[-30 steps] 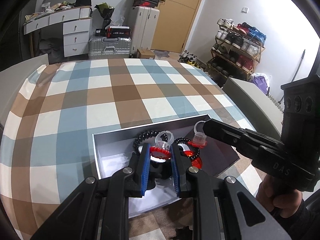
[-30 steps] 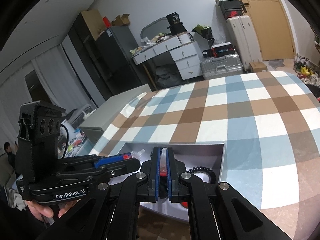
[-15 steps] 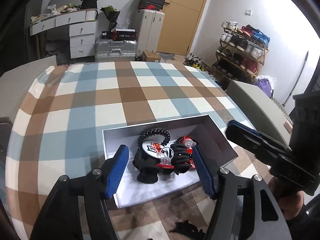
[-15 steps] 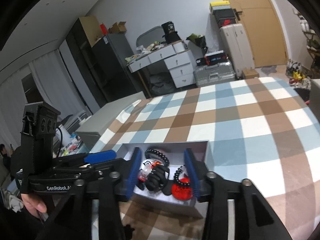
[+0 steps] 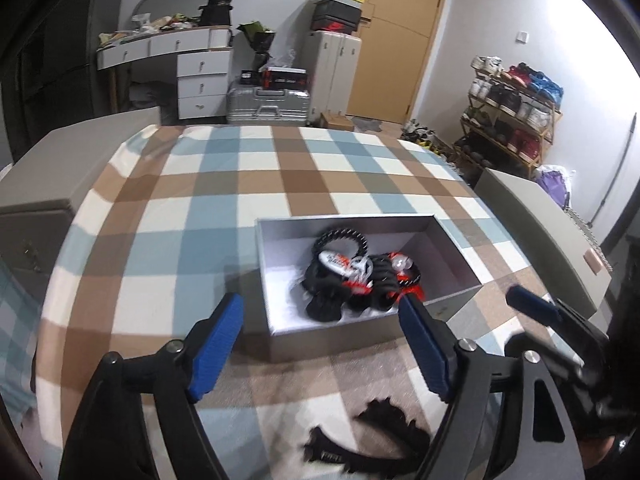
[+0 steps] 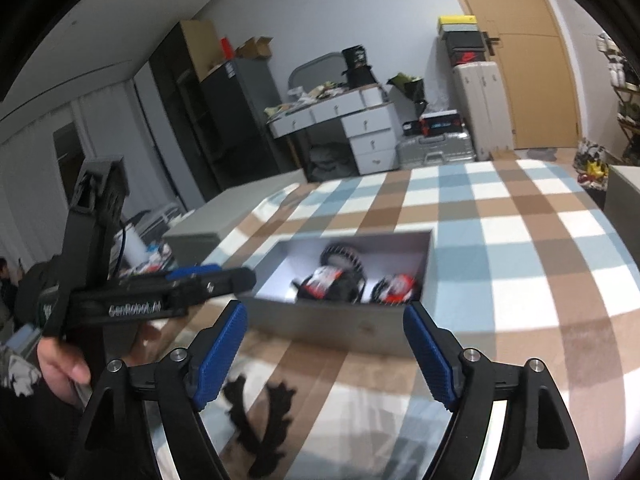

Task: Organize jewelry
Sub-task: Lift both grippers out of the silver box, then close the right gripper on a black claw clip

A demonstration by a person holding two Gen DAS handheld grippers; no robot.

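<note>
A silver box (image 5: 332,340) lies on the checked cloth and holds a heap of jewelry (image 5: 356,276): black bead bracelets with red and clear rings. My left gripper (image 5: 320,308) hovers just before the box's near wall, jaws opening, nothing between the blue pads. To its right is my right gripper (image 5: 536,320). In the right wrist view the box (image 6: 340,328) and jewelry (image 6: 340,280) lie ahead. My right gripper (image 6: 324,316) is also opening and holds nothing, and my left gripper (image 6: 216,276) reaches in from the left. A black lacy piece (image 5: 380,432) (image 6: 256,412) lies on the cloth under the grippers.
The checked cloth (image 5: 200,220) spreads wide around the box. Grey cabinets flank it at left (image 5: 80,168) and right (image 5: 540,216). A shoe rack (image 5: 512,104), suitcases and a white drawer desk (image 6: 360,128) stand beyond. A person's hand (image 6: 60,364) grips the left tool.
Both grippers were shut on jewelry inside the box. They have opened, let the pieces drop into the heap, and drawn back toward me, out past the box's near wall.
</note>
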